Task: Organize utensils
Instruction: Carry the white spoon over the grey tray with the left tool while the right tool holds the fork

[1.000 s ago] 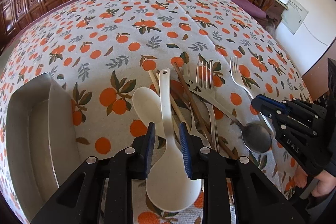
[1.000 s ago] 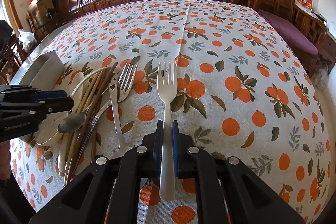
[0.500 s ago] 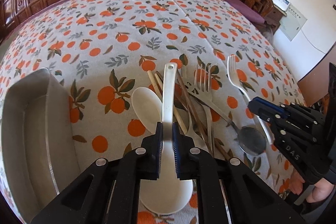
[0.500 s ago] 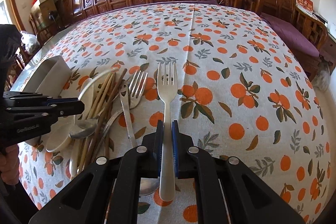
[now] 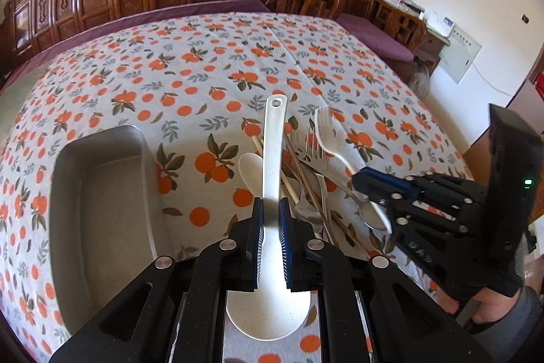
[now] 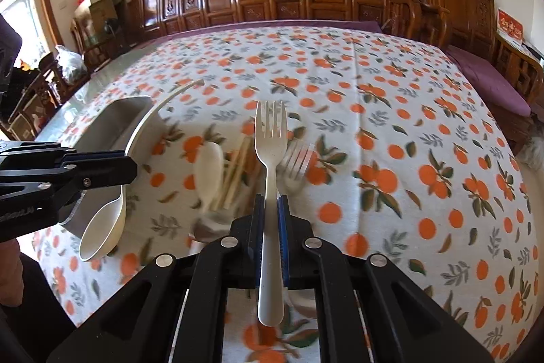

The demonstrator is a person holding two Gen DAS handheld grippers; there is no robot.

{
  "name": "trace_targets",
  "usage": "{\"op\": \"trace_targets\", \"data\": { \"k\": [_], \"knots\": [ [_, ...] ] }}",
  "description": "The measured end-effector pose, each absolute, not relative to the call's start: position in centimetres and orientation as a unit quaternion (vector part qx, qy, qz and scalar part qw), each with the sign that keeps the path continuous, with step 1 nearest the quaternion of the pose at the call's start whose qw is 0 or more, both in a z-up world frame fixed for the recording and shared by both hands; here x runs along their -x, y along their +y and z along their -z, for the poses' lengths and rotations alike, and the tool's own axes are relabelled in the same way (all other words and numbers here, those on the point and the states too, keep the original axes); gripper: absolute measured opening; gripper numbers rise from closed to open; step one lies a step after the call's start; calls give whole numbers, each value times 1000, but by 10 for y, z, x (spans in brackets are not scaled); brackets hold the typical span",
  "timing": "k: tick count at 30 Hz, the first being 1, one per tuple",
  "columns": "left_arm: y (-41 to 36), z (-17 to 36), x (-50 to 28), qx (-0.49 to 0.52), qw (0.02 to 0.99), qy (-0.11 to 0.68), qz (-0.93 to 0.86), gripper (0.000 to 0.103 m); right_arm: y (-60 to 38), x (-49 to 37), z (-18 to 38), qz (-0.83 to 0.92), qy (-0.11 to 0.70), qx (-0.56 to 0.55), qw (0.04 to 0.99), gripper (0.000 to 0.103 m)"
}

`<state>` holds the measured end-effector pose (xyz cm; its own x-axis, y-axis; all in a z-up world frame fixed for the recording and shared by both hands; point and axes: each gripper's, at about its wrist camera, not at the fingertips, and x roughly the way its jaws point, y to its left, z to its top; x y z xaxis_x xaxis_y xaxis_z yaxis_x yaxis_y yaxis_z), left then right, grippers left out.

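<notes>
My left gripper (image 5: 271,216) is shut on the handle of a large white serving spoon (image 5: 273,142), lifted above the tablecloth with its bowl near the camera. My right gripper (image 6: 270,213) is shut on the handle of a white plastic fork (image 6: 271,138), tines pointing away and raised off the table. In the left wrist view the right gripper (image 5: 360,181) with the fork (image 5: 326,135) hangs over the utensil pile (image 5: 306,179). In the right wrist view the left gripper (image 6: 131,164) carries the serving spoon (image 6: 102,233) beside the metal tray (image 6: 132,104).
An empty metal tray (image 5: 98,135) lies to the left of the pile. The pile holds a small white spoon (image 5: 250,167), chopsticks, metal forks and a metal spoon (image 5: 369,216). Carved wooden chairs ring the table's far side. A hand (image 5: 489,308) holds the right gripper.
The left jaws closed on the serving spoon's handle. Both grippers then rose, lifting the spoon and the fork off the table. The pile stays where it was.
</notes>
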<state>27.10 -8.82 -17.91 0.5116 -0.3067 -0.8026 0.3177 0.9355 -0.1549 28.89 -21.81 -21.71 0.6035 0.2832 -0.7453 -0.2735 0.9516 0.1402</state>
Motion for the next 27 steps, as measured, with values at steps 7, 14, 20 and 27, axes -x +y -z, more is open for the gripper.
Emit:
{"op": "trace_targets", "data": {
  "k": [7,14,20,27],
  "knots": [
    [-54,160,-259,11,881,441,170,8,-190,-281,209,-181,407,2,895,9],
    [-12,154,-254,38,894,419,151,8,-170,-277,207,-196,399,27,895,9],
    [21,171,-259,67,892,429,124,8,-157,-275,205,-211,395,32,894,9],
    [37,194,-264,37,888,452,79,8,-139,-275,207,-220,395,42,891,9]
  ]
}}
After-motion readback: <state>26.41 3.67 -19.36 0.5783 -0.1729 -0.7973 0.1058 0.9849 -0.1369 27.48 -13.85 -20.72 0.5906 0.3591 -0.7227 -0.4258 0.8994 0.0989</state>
